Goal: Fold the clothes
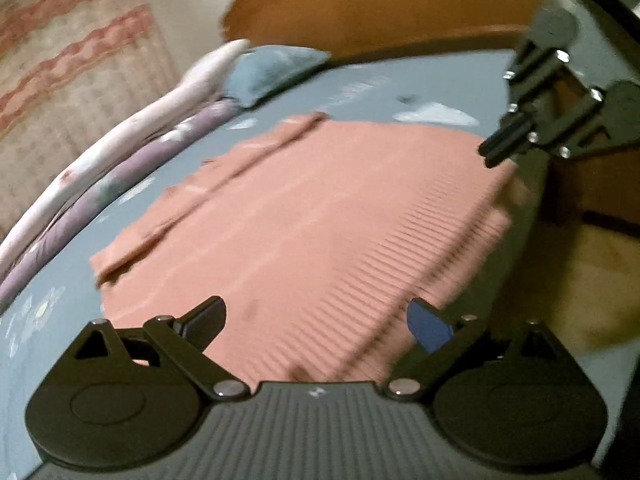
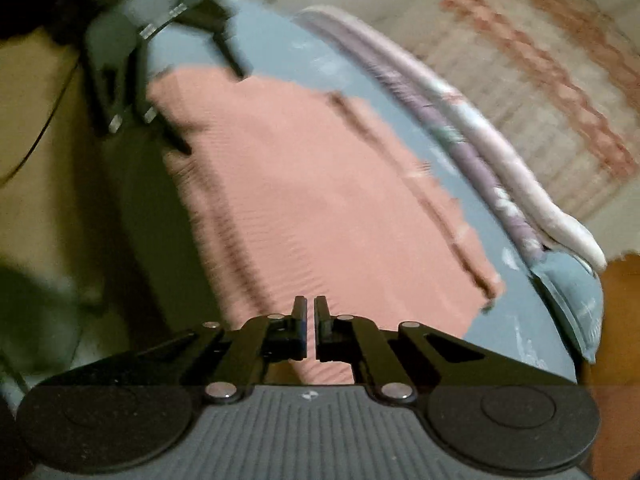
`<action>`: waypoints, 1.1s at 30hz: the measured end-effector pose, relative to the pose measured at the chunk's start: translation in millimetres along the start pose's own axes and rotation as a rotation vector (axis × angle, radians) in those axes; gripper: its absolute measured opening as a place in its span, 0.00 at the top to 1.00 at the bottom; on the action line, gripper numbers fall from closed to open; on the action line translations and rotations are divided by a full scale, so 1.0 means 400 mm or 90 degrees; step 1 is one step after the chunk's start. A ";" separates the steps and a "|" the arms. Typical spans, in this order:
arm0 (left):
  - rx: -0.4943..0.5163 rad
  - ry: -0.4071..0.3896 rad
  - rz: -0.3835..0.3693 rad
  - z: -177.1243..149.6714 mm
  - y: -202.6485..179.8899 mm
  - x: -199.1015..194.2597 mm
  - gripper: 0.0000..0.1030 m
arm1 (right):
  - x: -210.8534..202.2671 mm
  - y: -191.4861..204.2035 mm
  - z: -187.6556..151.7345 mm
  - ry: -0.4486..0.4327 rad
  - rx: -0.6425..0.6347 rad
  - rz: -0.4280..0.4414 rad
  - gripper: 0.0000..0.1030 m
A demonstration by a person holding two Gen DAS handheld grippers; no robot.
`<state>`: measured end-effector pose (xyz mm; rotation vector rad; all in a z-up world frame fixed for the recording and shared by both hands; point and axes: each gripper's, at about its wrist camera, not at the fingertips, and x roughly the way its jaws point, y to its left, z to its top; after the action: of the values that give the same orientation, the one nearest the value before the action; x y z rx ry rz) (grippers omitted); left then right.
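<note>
**A:** ok so where are we at? I see the pink ribbed sweater lying pretty flat on the bed, on the blue-grey sheet, hem end near the bed's edge. A rolled-up purple and white blanket sits along the far side by the wall.

**B:** yep. Left gripper has its fingers spread wide, nothing between them, just hanging above the sweater's near edge. Right gripper is pinched basically shut, only a sliver of a gap. From the left wrist view its tips are right at the sweater's hem corner, but it's all motion blur, so I honestly can't tell if it's got fabric or just air.

**A:** that's my worry. If it closed on nothing, that corner stays put and the fold goes lopsided.

**B:** or it only grabbed the top layer. Ribbed knit is stretchy, so one layer lifts and the back layer stays on the bed.

**A:** plus the left one isn't holding anything. Lift one corner alone and the whole thing drags diagonally and bunches.

**B:** and the hem's close to the bed edge, so a tug that way could slide it off.
</note>
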<state>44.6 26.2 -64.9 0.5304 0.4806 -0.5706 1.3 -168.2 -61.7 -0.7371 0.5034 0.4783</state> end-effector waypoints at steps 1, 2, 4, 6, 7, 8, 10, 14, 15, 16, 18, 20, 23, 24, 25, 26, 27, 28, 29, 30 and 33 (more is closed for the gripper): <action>-0.023 0.007 -0.005 0.000 0.016 0.016 0.06 | 0.022 -0.015 0.003 -0.002 0.028 0.005 0.92; -0.047 0.015 -0.011 -0.002 0.031 0.032 0.06 | 0.047 -0.028 0.004 -0.002 0.058 0.010 0.92; -0.100 0.038 -0.025 -0.009 0.064 0.063 0.06 | 0.107 -0.056 -0.008 0.023 0.120 0.028 0.91; -0.181 0.077 -0.039 -0.053 0.094 0.069 0.06 | 0.118 -0.071 -0.054 0.035 0.186 0.049 0.89; -0.229 0.098 -0.045 -0.083 0.111 0.068 0.06 | 0.105 -0.083 -0.073 0.029 0.216 0.059 0.88; -0.251 0.093 -0.053 -0.107 0.120 0.047 0.05 | 0.090 -0.093 -0.092 0.034 0.248 0.068 0.86; -0.268 0.081 -0.063 -0.136 0.131 0.001 0.05 | 0.066 -0.112 -0.121 0.057 0.285 0.071 0.79; -0.263 0.083 -0.074 -0.089 0.166 -0.013 0.05 | 0.060 -0.150 -0.088 0.052 0.306 0.088 0.77; -0.263 0.070 -0.075 -0.062 0.183 0.002 0.05 | 0.067 -0.160 -0.069 0.039 0.312 0.091 0.77; -0.267 0.058 -0.076 -0.036 0.197 0.019 0.05 | 0.088 -0.174 -0.042 0.022 0.318 0.094 0.77; -0.281 0.034 -0.078 0.016 0.228 0.073 0.05 | 0.148 -0.199 0.015 -0.006 0.319 0.098 0.77; -0.297 0.029 -0.085 0.047 0.258 0.136 0.05 | 0.226 -0.218 0.074 -0.021 0.319 0.114 0.77; -0.326 0.049 -0.089 0.057 0.309 0.236 0.05 | 0.352 -0.226 0.136 -0.015 0.327 0.156 0.77; -0.333 0.067 -0.081 0.047 0.323 0.264 0.05 | 0.385 -0.222 0.144 -0.004 0.328 0.167 0.77; -0.332 0.074 -0.077 0.030 0.330 0.274 0.05 | 0.407 -0.217 0.145 0.008 0.329 0.175 0.77; -0.329 0.077 -0.075 0.011 0.335 0.279 0.06 | 0.413 -0.215 0.136 0.011 0.332 0.179 0.77; -0.326 0.081 -0.072 -0.008 0.340 0.283 0.05 | 0.408 -0.217 0.125 0.007 0.335 0.183 0.77; -0.335 0.084 -0.078 -0.022 0.343 0.272 0.05 | 0.398 -0.220 0.112 0.010 0.341 0.188 0.76; -0.348 0.089 -0.082 -0.033 0.346 0.254 0.05 | 0.382 -0.226 0.096 0.018 0.353 0.194 0.76; -0.366 0.096 -0.082 -0.042 0.348 0.237 0.05 | 0.364 -0.232 0.078 0.027 0.366 0.200 0.76; -0.422 0.129 -0.086 -0.042 0.368 0.211 0.05 | 0.310 -0.246 0.034 0.060 0.417 0.209 0.75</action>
<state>192.5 110.0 -75.9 -0.0812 0.8592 -0.4523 157.6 -193.2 -75.4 -0.0432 0.8234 0.5429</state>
